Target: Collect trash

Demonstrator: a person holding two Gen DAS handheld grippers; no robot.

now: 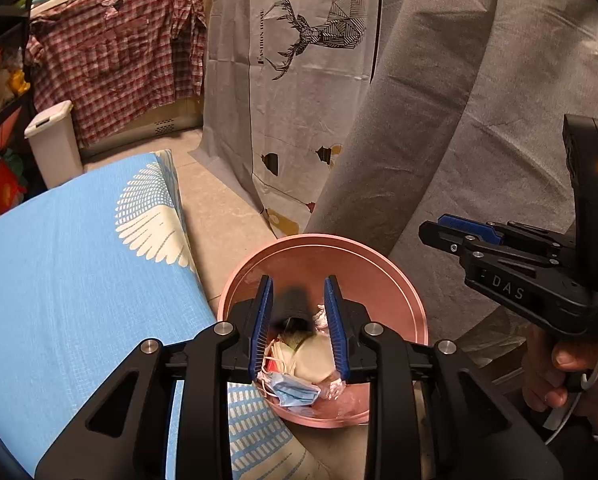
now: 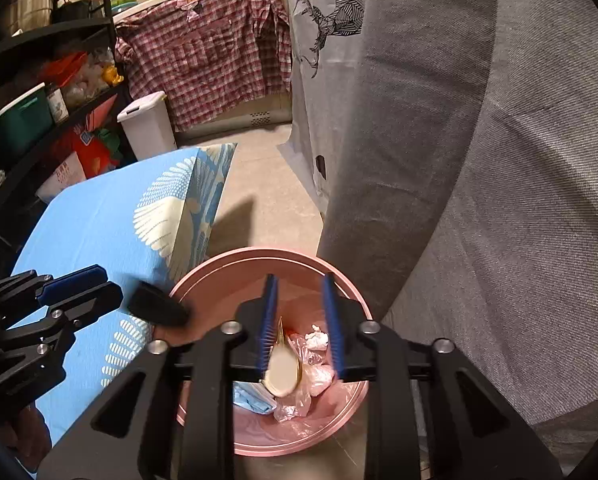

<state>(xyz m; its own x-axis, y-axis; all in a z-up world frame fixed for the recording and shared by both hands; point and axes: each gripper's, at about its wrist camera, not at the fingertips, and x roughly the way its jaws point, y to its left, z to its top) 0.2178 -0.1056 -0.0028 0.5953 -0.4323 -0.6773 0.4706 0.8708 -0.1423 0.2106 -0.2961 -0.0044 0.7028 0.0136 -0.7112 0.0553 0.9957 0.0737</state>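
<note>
Both grippers hang over a round pink plastic trash bin (image 1: 379,264) that stands on the tiled floor beside a table covered in a light blue cloth with white feather prints (image 1: 79,264). The left gripper (image 1: 299,320) points down into the bin with its blue ribbed pads parted to a moderate gap; nothing is pressed between them, and a dark blurred object (image 1: 295,308) shows in the gap, too smeared to identify. Through that gap the bin's contents appear: a crumpled blue surgical face mask (image 1: 295,392), a pale cream disc-shaped lid (image 1: 315,356), and clear crinkled plastic wrap (image 1: 333,388). The right gripper (image 2: 301,328) also aims into the bin, its jaws standing a similar distance apart. In the right wrist view the cream lid (image 2: 283,372) sits close against the left-hand pad, blurred, and whether it touches that pad cannot be told; the far pad is clear of it. Beneath lie the blue mask (image 2: 253,398), the clear plastic wrap (image 2: 307,376) and a wad of white tissue (image 2: 317,338). A person's hand (image 1: 563,376) grips the right gripper's handle at the edge of the left wrist view. A grey fabric drape (image 2: 479,160) hangs just behind the bin.
</note>
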